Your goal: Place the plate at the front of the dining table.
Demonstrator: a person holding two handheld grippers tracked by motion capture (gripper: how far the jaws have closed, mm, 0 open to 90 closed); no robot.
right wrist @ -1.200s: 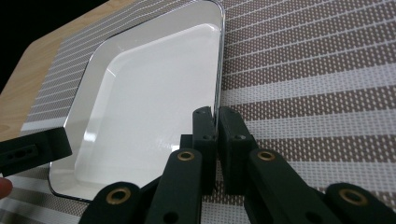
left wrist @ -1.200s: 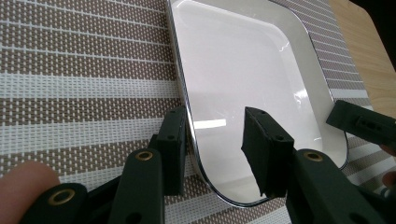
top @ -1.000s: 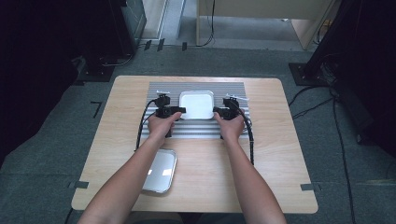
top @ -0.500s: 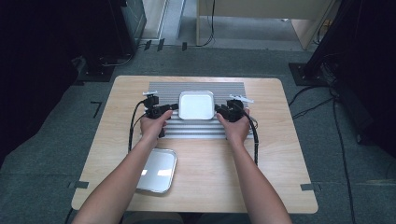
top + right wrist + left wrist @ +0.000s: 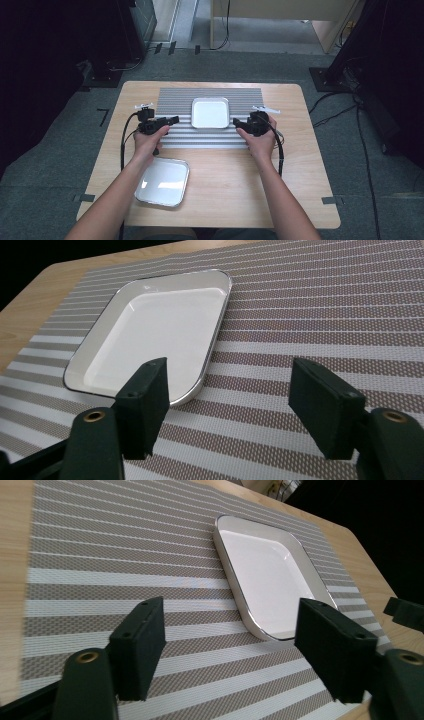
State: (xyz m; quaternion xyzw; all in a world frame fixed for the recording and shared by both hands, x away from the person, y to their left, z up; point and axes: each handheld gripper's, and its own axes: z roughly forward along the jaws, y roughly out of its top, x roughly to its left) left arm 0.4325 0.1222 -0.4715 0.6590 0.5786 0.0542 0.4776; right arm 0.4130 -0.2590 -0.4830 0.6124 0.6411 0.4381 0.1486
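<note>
White tray [image 5: 210, 112] on placemat, between open left claw [image 5: 172, 120] and right claw [image 5: 236, 122], untouched.

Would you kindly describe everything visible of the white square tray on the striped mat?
The white square tray is shallow, with rounded corners, a thin dark-edged raised rim and a glossy, empty inside, perhaps enamel. It lies flat and upright on the grey-and-white striped woven mat, near its middle. Nothing else touches it: both tongs stand open, apart from its sides.
</note>
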